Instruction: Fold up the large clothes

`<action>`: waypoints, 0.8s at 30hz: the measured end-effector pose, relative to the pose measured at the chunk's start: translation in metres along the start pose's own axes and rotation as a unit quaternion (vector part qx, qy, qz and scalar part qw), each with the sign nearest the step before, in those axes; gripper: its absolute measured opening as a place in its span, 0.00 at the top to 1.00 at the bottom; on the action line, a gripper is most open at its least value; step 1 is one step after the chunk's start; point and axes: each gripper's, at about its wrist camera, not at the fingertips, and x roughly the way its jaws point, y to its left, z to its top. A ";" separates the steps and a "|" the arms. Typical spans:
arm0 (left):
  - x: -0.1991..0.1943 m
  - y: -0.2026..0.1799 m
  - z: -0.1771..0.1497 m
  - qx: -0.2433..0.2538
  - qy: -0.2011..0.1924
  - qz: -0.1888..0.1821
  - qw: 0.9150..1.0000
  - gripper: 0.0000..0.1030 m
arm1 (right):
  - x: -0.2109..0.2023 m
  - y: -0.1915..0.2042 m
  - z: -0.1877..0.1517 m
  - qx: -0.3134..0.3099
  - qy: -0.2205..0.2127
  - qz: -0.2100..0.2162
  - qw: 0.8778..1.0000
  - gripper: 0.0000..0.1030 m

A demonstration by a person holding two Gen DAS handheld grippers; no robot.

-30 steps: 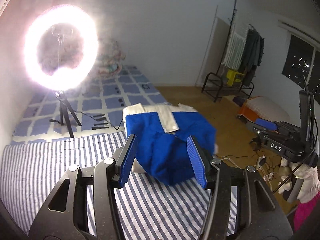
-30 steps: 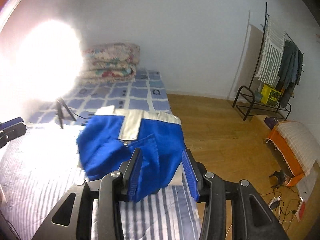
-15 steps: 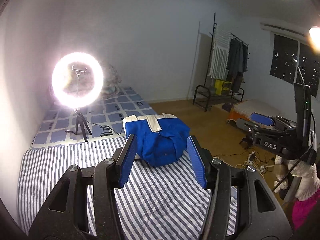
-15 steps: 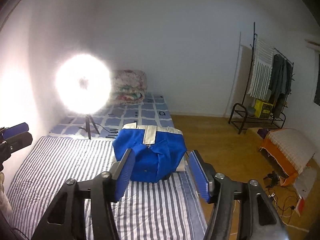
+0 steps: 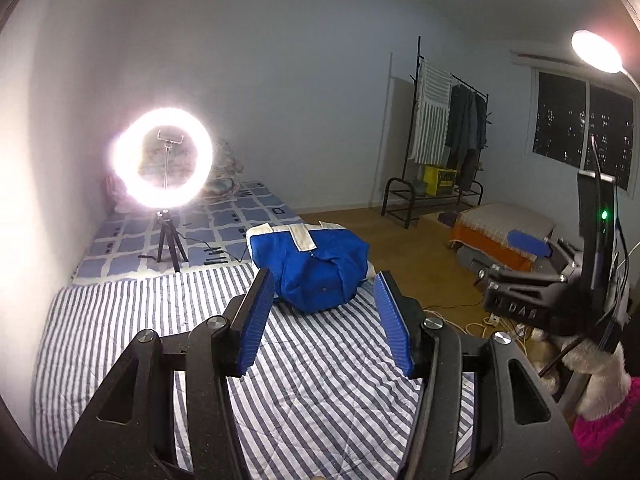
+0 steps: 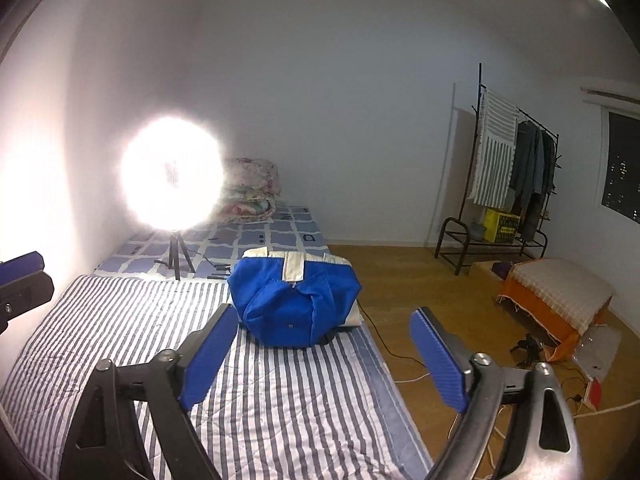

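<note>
Striped bedding [image 5: 328, 376] in blue and white covers the near part of the bed in front of you, and a checked blue sheet [image 5: 224, 228] takes over further back, toward the pale wall. On that far sheet stands a ring light [image 5: 164, 168] on a small tripod, glaring hard enough to wash out the wall beside it; behind it lies a folded floral quilt [image 6: 250, 188].

Your garment [image 5: 318, 268] — blue with a cream band along its far edge — sits as a folded bundle on the bed, at the line where the stripes meet the checks and close to the bed's right edge. Nothing touches it.

Your left gripper [image 5: 326, 322] hangs over the striped bedding, well short of the bundle, its blue pads apart with only bedding showing between them. Your right gripper [image 6: 324, 358] is likewise back from the bundle, and its jaws are opening — already spread wider than the left pair, with nothing between them. From the left wrist view you can see the right gripper out at the right edge of the frame.

To the right, wooden floor [image 6: 416, 280] runs to a black clothes rack [image 6: 508, 184] hung with a striped towel and dark clothes. Nearer you on the floor is a low orange-sided cushion [image 6: 556, 300], with cables trailing by the bed.
</note>
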 end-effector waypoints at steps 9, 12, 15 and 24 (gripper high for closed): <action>0.004 0.007 -0.022 0.000 0.011 0.020 1.000 0.33 | 0.001 0.007 -0.025 -0.003 0.001 -0.019 1.000 0.00; 0.001 0.009 -0.029 -0.001 0.005 0.031 1.000 0.22 | 0.001 0.002 -0.033 0.011 0.001 -0.020 1.000 0.00; 0.002 0.008 -0.034 0.007 0.006 0.040 0.999 0.13 | 0.006 0.000 -0.040 0.019 0.008 -0.018 1.000 0.00; 0.000 0.002 -0.047 0.031 0.007 0.054 0.998 0.00 | 0.013 0.001 -0.057 0.013 0.016 -0.026 0.999 0.00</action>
